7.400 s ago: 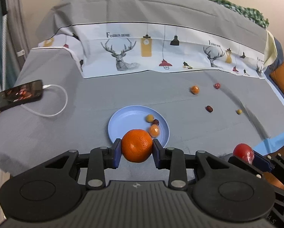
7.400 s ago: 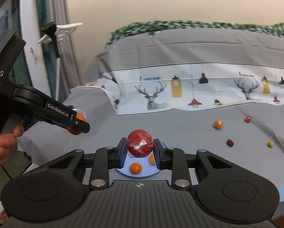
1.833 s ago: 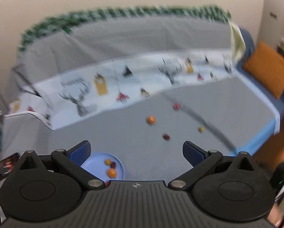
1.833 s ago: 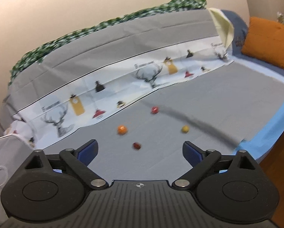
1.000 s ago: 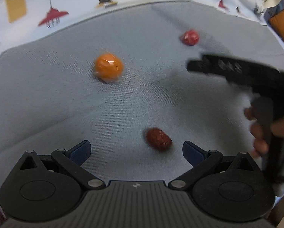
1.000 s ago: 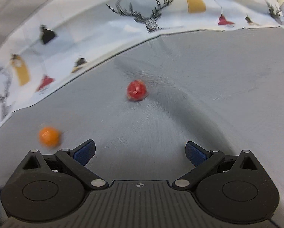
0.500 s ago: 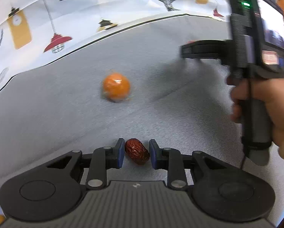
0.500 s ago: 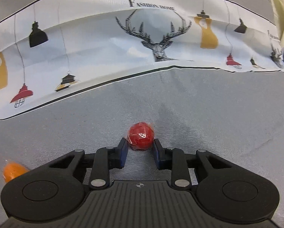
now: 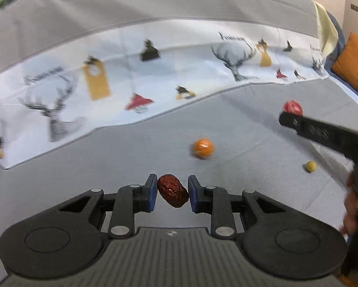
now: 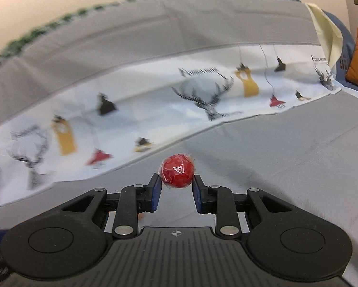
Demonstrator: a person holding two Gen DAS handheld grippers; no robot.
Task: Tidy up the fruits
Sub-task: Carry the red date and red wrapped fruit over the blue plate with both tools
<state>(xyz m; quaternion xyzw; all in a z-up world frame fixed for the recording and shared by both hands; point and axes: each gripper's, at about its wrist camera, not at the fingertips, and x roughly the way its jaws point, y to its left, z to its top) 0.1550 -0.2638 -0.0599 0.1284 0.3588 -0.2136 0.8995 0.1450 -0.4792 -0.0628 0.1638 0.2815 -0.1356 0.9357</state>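
My left gripper [image 9: 172,191] is shut on a dark red wrinkled date [image 9: 172,190] and holds it above the grey bed cover. My right gripper [image 10: 175,183] is shut on a small red fruit [image 10: 178,174] wrapped in clear film. In the left wrist view the right gripper [image 9: 291,117] reaches in from the right with the red fruit [image 9: 292,107] at its tip. A small orange fruit [image 9: 203,148] and a small yellow fruit [image 9: 310,166] lie on the cover beyond my left gripper. The plate is out of view.
A white sheet printed with deer and lamps [image 9: 131,76] lies across the back of the bed. An orange cushion [image 9: 353,59] sits at the far right. The person's hand [image 9: 357,205] holds the right gripper's handle at the right edge.
Both grippers have lifted their fruits off the cover and drawn back, so more of the bed shows. The jaws stay shut on the date and on the red fruit.
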